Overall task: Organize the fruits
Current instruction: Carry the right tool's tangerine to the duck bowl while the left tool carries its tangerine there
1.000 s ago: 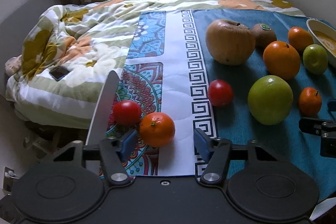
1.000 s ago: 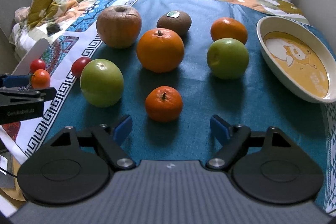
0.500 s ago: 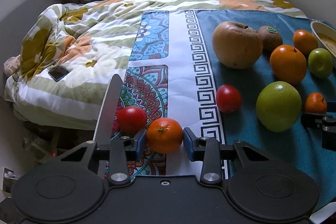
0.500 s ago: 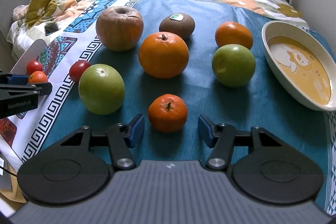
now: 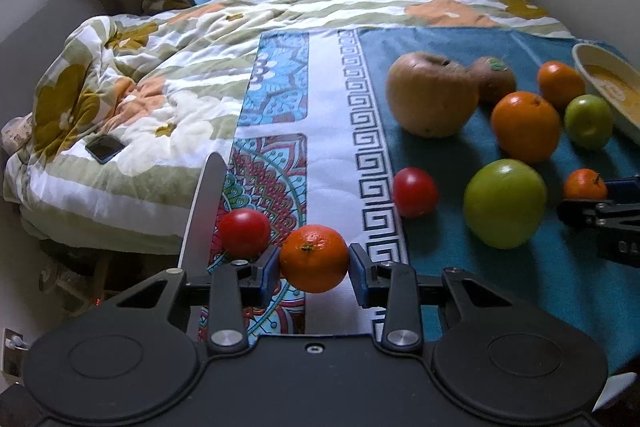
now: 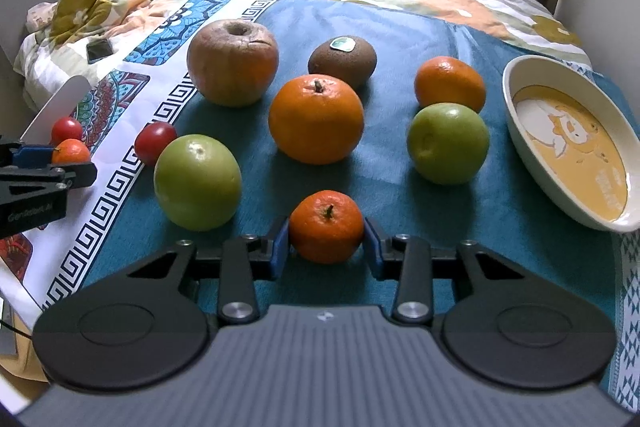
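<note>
My left gripper (image 5: 314,267) is shut on a small mandarin (image 5: 314,258) on the patterned cloth, with both blue pads pressing its sides. A red tomato (image 5: 244,231) sits just left of it, touching the left finger. My right gripper (image 6: 326,245) is shut on another small mandarin (image 6: 326,227) on the teal cloth (image 6: 400,203). Beyond it lie a large green apple (image 6: 198,182), a big orange (image 6: 316,119), a smaller green apple (image 6: 448,143), a wrinkled apple (image 6: 232,61), a kiwi (image 6: 342,61), a third mandarin (image 6: 450,83) and a second tomato (image 6: 155,142).
A cream bowl (image 6: 516,83) with a yellow inside stands at the right edge of the teal cloth. A pale flat blade (image 5: 204,203) sticks up left of the left gripper. A phone (image 5: 105,147) lies on the flowered quilt (image 5: 160,75). The bed's edge drops off at the left.
Both grippers went from wide open to closed on their mandarins. Each moved slightly forward so the fruit came between the pads. The other fruits stayed put.
</note>
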A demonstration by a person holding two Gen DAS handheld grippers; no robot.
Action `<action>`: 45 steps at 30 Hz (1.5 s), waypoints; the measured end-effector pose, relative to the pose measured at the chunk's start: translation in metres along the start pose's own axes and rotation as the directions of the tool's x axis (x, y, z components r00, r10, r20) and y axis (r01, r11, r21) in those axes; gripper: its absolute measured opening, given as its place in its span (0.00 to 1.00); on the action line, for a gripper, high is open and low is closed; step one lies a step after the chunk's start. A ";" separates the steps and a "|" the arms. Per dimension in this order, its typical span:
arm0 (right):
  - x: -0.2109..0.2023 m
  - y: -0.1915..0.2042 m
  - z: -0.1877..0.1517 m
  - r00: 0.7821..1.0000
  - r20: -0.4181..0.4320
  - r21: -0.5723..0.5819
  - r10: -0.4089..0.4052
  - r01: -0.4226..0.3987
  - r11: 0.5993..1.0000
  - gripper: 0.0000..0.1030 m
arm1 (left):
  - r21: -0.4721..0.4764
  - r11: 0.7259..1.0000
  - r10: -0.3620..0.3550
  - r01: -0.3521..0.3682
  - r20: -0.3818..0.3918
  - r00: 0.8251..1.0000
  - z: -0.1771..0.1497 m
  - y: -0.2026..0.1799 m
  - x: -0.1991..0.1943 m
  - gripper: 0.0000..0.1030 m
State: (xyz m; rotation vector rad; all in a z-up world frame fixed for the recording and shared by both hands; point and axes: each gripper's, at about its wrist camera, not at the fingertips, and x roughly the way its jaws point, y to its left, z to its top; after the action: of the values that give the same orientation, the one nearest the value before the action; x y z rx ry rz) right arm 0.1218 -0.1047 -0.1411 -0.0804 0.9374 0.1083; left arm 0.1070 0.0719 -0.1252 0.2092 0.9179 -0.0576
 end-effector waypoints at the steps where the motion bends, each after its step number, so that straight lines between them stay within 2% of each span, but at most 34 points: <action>1: -0.002 -0.001 0.001 1.000 -0.002 0.010 0.000 0.000 1.000 0.52 | 0.002 1.000 -0.005 0.005 0.003 1.000 0.001 -0.001 -0.004 0.39; 9: -0.035 -0.023 0.015 0.999 0.010 0.109 -0.031 0.030 0.994 0.52 | 0.038 0.997 -0.062 0.060 0.055 0.997 0.027 -0.013 -0.043 0.39; 13: -0.058 -0.039 0.023 0.997 0.046 0.136 -0.067 0.061 0.989 0.52 | 0.060 0.996 -0.074 0.068 0.094 0.993 0.046 -0.024 -0.059 0.39; 20: -0.093 -0.089 0.043 0.990 0.096 0.159 -0.105 0.089 0.983 0.52 | 0.076 0.995 -0.079 0.068 0.159 0.984 0.078 -0.057 -0.083 0.39; 26: -0.107 -0.143 0.055 0.989 0.113 0.143 -0.099 0.082 0.986 0.52 | 0.074 0.993 -0.099 0.087 0.186 0.977 0.110 -0.102 -0.092 0.39; 34: -0.096 -0.213 0.076 0.990 0.122 0.140 -0.070 0.053 0.989 0.52 | 0.117 0.984 -0.153 0.133 0.188 0.970 0.149 -0.176 -0.071 0.39; 45: -0.048 -0.286 0.090 0.996 0.081 0.088 -0.041 0.034 0.996 0.52 | 0.204 0.965 -0.195 0.164 0.141 0.971 0.199 -0.261 -0.002 0.39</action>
State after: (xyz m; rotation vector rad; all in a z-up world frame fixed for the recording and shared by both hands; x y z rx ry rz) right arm 0.2018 -0.3804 -0.0434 -0.0138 0.8567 0.0358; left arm 0.2248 -0.2243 -0.0471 0.2944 0.7686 -0.3280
